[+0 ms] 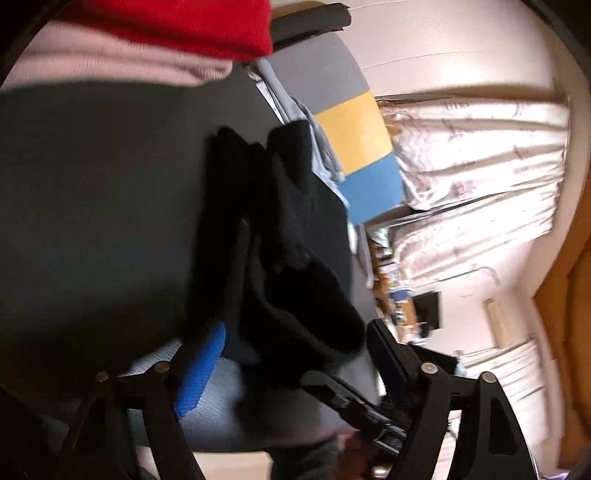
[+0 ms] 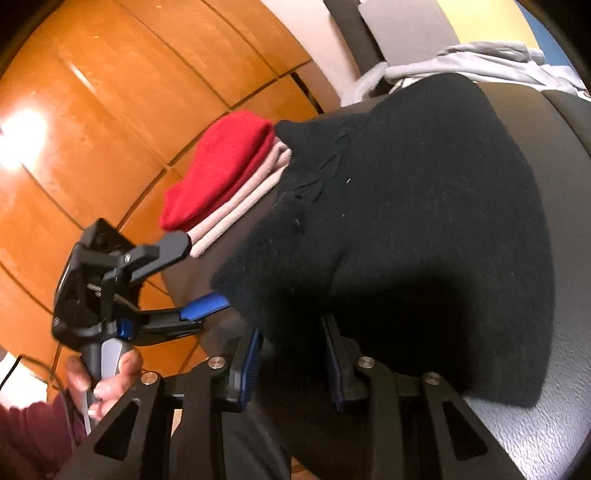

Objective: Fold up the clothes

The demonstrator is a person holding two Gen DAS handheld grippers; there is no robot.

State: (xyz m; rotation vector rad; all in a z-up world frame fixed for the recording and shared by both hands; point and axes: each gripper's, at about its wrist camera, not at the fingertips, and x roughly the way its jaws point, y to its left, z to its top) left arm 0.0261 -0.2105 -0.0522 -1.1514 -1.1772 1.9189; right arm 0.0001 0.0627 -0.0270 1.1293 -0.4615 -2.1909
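Black knit garment (image 1: 295, 229) lies bunched on the dark bench (image 1: 92, 221) in the left wrist view, its thick edge running down toward the left gripper (image 1: 291, 354). One blue-padded finger (image 1: 201, 369) shows at the lower left and a black finger (image 1: 388, 354) at the lower right, wide apart; cloth sits between them, but blur hides whether either one touches it. A red folded piece (image 1: 192, 26) lies on a pink folded piece (image 1: 110, 62) at the far end of the bench. Light grey cloth (image 1: 321, 147) lies past the black garment, near a panel banded in grey, yellow and blue (image 1: 354, 147). Pale curtains (image 1: 480, 147) fill the right side.

From the right wrist view, the black garment (image 2: 424, 221) spreads over most of the bench (image 2: 554, 424), with one edge reaching the right gripper (image 2: 295, 365). Its fingers (image 2: 247, 369) stand apart with the cloth's edge lying over the gap, not pinched. The left gripper (image 2: 195, 277) sits at the bench's edge, held by a hand (image 2: 107, 376) in a maroon sleeve (image 2: 33, 435); its fingers are spread, the upper one near the pink stack (image 2: 240, 218) and the lower, blue-padded one reaching the black garment's corner. The red piece (image 2: 221, 170) tops the pink one. Grey clothing (image 2: 480, 62) is piled beyond, over a wooden floor (image 2: 129, 110).
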